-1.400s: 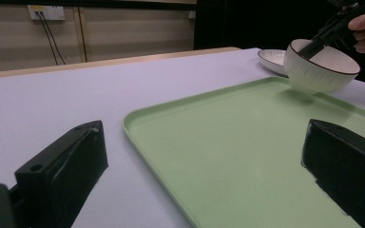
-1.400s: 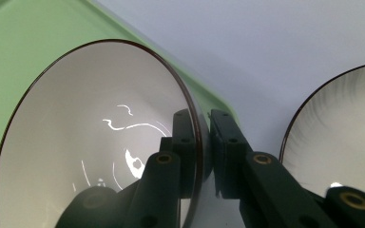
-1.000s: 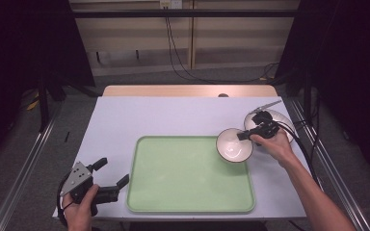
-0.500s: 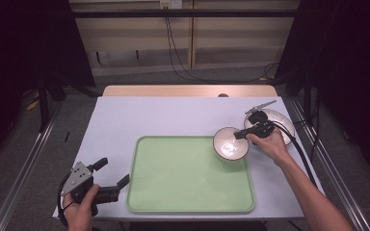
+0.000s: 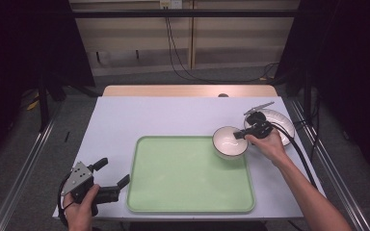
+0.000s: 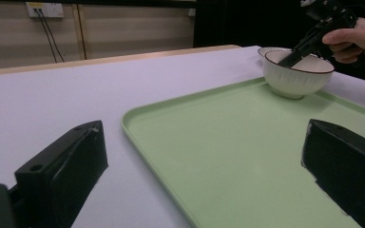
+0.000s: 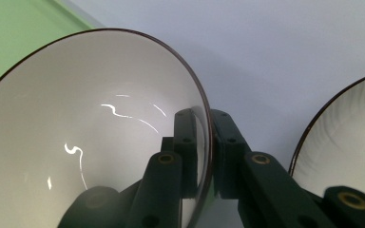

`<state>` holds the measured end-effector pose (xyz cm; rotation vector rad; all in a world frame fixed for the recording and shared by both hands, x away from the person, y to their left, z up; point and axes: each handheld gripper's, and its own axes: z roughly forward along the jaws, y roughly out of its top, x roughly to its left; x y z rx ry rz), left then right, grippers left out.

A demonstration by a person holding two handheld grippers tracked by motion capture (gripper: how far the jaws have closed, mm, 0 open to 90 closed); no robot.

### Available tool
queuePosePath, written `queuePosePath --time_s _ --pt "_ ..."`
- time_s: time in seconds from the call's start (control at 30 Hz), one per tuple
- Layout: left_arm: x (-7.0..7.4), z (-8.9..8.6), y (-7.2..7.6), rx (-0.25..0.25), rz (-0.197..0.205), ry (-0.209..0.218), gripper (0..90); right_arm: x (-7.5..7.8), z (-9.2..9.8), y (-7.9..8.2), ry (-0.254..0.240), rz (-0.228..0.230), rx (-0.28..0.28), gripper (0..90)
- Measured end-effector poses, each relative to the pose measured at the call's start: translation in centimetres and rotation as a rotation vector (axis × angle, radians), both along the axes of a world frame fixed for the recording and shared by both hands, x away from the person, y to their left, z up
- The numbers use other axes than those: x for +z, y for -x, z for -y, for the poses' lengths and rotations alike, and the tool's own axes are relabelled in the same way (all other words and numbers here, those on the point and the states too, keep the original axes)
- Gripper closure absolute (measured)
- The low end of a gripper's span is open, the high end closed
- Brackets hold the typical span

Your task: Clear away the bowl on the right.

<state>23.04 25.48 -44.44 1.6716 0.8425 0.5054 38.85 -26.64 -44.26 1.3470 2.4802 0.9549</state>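
The right gripper (image 5: 241, 135) is clamped on the rim of the white bowl (image 5: 229, 142), one jaw inside and one outside, at centre right of the high view. The bowl is placed at the upper right corner of the green tray (image 5: 188, 178). A second bowl (image 5: 279, 122) is seen just right of it. The left gripper (image 5: 112, 177), at lower left, is held wide open and empty over the white table (image 5: 149, 115).
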Motion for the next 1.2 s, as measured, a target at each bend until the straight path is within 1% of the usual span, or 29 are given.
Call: queuePosePath --time_s 0.03,0.07,0.1,0.13,0.17,0.2,0.23,0.27,0.3,0.4,0.53,0.6,0.67,0.8,0.83,0.9,0.97,1.0,1.03,1.07,1.1,1.13,1.17,1.2 --pt "-0.01 -0.03 -0.01 -0.001 -0.002 0.001 1.3 0.0 0.0 0.0 0.0 0.0 0.0 83.1" --pt "0.01 -0.09 -0.01 0.002 0.001 -0.006 1.3 -0.07 -0.03 0.0 0.0 0.005 -0.005 83.1" --pt "0.0 -0.07 -0.03 0.003 0.001 -0.002 1.2 -0.16 0.0 0.03 -0.002 -0.008 -0.015 82.8" --pt "-0.01 -0.05 -0.04 0.003 -0.001 -0.003 1.2 -0.17 0.03 0.02 0.009 -0.005 -0.016 82.5" --pt "-0.01 -0.05 -0.04 0.003 -0.001 -0.003 1.3 -0.31 0.07 -0.02 -0.003 0.003 -0.01 82.5" --pt "0.0 -0.01 -0.04 0.002 0.0 -0.002 1.3 -0.33 0.07 -0.02 -0.004 0.004 -0.01 82.5" --pt "0.0 -0.01 -0.04 0.002 0.0 -0.002 1.2 -0.33 0.07 -0.02 -0.004 0.004 -0.01 82.5" --pt "0.01 -0.02 -0.04 0.0 0.0 -0.003 1.2 -0.31 -0.05 0.02 0.006 0.009 -0.016 82.4" --pt "0.0 -0.02 -0.03 0.001 0.0 -0.003 1.2 -0.33 -0.05 0.01 0.002 0.011 -0.012 82.4" --pt "0.0 -0.04 -0.02 0.001 -0.001 0.0 1.2 -0.35 -0.13 0.02 0.011 0.02 -0.012 82.3" --pt "0.01 -0.01 0.0 -0.002 -0.001 0.003 1.2 -0.41 -0.15 0.03 0.004 0.024 -0.013 82.1" --pt "0.03 -0.09 0.01 0.001 0.002 -0.002 1.3 -0.43 -0.3 0.14 0.013 0.03 -0.019 81.4" --pt "0.04 -0.16 0.01 0.0 0.002 -0.007 1.2 -0.62 -0.52 0.23 0.037 0.034 -0.016 80.2" --pt "0.03 -0.14 0.05 -0.003 0.001 0.007 1.2 -0.76 -0.6 0.27 0.036 0.031 -0.025 79.9" --pt "0.06 -0.18 0.07 -0.002 0.005 0.002 1.3 -0.73 -0.51 0.24 0.027 0.041 -0.023 79.1" --pt "0.08 -0.23 0.12 -0.001 0.004 0.005 1.3 -0.75 -0.51 0.28 0.031 0.04 -0.022 77.2" --pt "0.06 -0.24 0.09 0.002 0.005 0.006 1.3 -0.77 -0.57 0.31 0.036 0.047 -0.022 74.3" --pt "0.06 -0.23 0.08 -0.001 0.006 0.007 1.3 -0.7 -0.55 0.33 0.027 0.045 -0.022 71.5" --pt "0.06 -0.23 0.08 -0.001 0.006 0.007 1.3 -0.7 -0.55 0.33 0.027 0.045 -0.022 71.5" --pt "0.06 -0.23 0.09 -0.002 0.005 0.007 1.3 -0.51 -0.56 0.42 0.03 0.053 -0.034 64.7" --pt "0.05 -0.23 0.08 -0.004 0.006 0.008 1.2 -0.47 -0.51 0.37 0.018 0.063 -0.034 61.3" --pt "0.05 -0.22 0.08 0.0 0.005 0.007 1.2 -0.47 -0.51 0.37 0.018 0.063 -0.034 61.3" --pt "0.06 -0.22 0.09 0.002 0.005 0.006 1.3 -0.33 -0.38 0.38 0.017 0.066 -0.04 51.1" --pt "0.08 -0.24 0.11 0.001 0.006 0.005 1.3 -0.32 -0.29 0.37 0.007 0.077 -0.039 45.9"
